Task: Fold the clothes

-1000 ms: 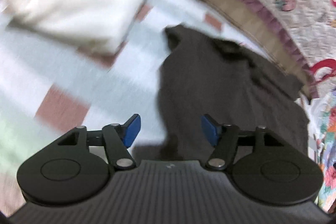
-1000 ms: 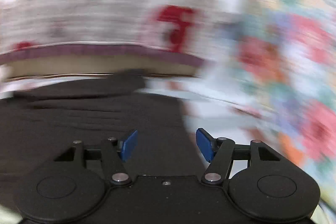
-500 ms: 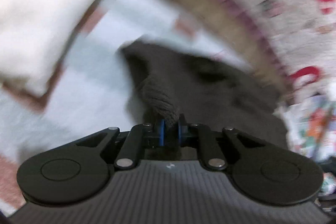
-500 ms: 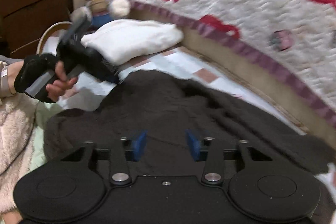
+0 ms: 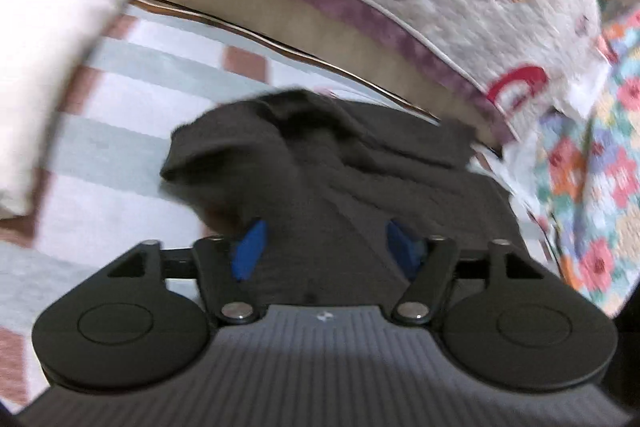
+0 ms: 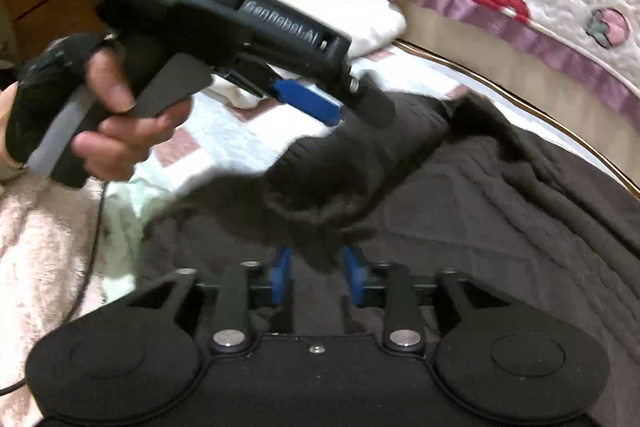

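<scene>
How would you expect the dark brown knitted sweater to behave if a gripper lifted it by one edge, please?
The dark brown knitted sweater probably hangs floppy: its sleeve already droops and bunches. The thick cable knit suggests moderate weight. Its textured surface probably resists slipping between the fingers.

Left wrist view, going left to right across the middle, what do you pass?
White folded cloth → striped bedsheet → dark sweater → floral quilt.
</scene>
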Demonstrator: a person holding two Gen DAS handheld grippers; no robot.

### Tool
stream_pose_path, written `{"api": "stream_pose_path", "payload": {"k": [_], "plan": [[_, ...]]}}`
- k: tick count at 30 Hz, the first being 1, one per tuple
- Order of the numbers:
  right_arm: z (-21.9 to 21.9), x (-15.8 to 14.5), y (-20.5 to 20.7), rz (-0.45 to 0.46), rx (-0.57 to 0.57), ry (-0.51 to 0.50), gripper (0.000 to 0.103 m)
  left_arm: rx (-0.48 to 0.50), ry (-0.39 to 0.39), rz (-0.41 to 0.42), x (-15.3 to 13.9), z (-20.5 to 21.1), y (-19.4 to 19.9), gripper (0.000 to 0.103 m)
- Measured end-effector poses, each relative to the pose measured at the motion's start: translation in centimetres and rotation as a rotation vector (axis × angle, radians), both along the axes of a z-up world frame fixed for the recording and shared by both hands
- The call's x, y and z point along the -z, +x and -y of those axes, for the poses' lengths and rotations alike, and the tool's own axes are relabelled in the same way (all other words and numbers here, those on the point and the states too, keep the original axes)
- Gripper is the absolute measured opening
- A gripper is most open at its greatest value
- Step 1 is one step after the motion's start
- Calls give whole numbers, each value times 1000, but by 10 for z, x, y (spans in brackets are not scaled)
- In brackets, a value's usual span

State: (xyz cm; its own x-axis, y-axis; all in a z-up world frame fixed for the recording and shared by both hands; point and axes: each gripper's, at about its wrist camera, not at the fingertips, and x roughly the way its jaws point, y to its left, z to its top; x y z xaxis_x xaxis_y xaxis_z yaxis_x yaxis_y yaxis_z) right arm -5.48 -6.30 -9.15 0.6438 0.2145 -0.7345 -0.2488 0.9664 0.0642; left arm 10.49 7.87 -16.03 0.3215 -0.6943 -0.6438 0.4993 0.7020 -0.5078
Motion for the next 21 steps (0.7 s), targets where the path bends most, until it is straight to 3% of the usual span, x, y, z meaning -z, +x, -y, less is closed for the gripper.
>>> {"api": "stream_pose_path", "payload": {"k": [2,5,8,10,12,13,16,20,21], "plan": [[-1,1,4,-1,14,1,46,-67,43,-38,11,-5,12,72],[-1,4,8,-9,50,29,46,-145,46,-161,31,-13,25,72],[-5,6,10,-12,62,50,47,-177,-6,-235,41,-22,33,68],[-10,5,12,-4,61,47,48,-178,-74,-291,47,-28,37,14],[-18,4,21,13,43,39,53,-137,-219,-382,53,-34,39,14],[-22,4,26,23,31,34,55,-128,-252,-390,54,-35,38,14],[-37,6,44,69,16,-24,67,-101,-271,-373,52,-33,37,14],[-53,20,75,45,49,-97,68,-29,-290,-344,46,-28,36,14],[-55,24,81,47,39,-112,63,-17,-276,-319,43,-26,35,15]]}}
